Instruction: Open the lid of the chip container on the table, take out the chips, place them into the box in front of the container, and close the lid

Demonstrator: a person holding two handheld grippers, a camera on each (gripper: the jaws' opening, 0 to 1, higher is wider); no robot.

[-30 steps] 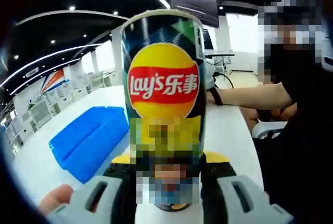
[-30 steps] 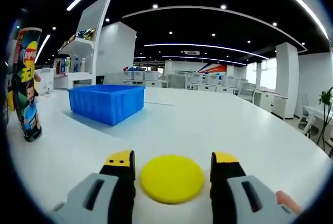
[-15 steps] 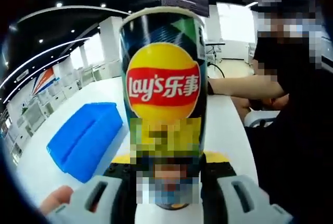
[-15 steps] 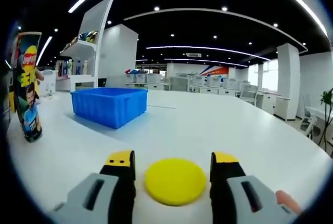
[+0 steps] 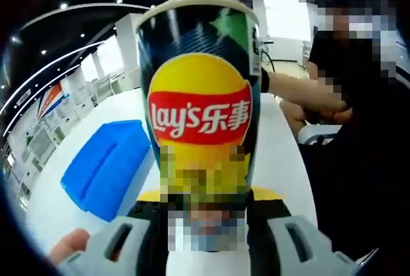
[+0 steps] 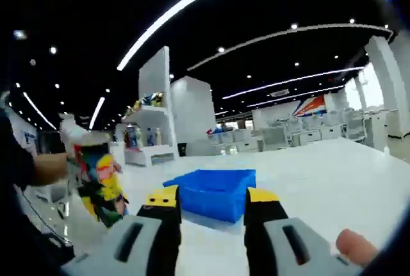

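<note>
Left gripper view showed the white table (image 5: 282, 154), then the blue box (image 5: 106, 170) at lower left, then the lidless chip container (image 5: 198, 109) centre, clamped by the left gripper (image 5: 205, 209). Right gripper (image 6: 211, 209), previously straddling the yellow lid, had lifted away with jaws apart and empty; emptying was judged next.

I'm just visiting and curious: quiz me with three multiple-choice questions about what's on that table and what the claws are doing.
1. The left claw holds what?
A. chip can
B. blue box
C. nothing

2. What colour is the box on the table?
A. red
B. blue
C. green

3. The right claw is:
A. shut on the can
B. shut on the box
C. open, holding nothing

Answers:
1 A, the chip can stands clamped between its jaws.
2 B, it is plainly blue in both views.
3 C, its jaws stand apart, with the box seen beyond the gap.
</note>
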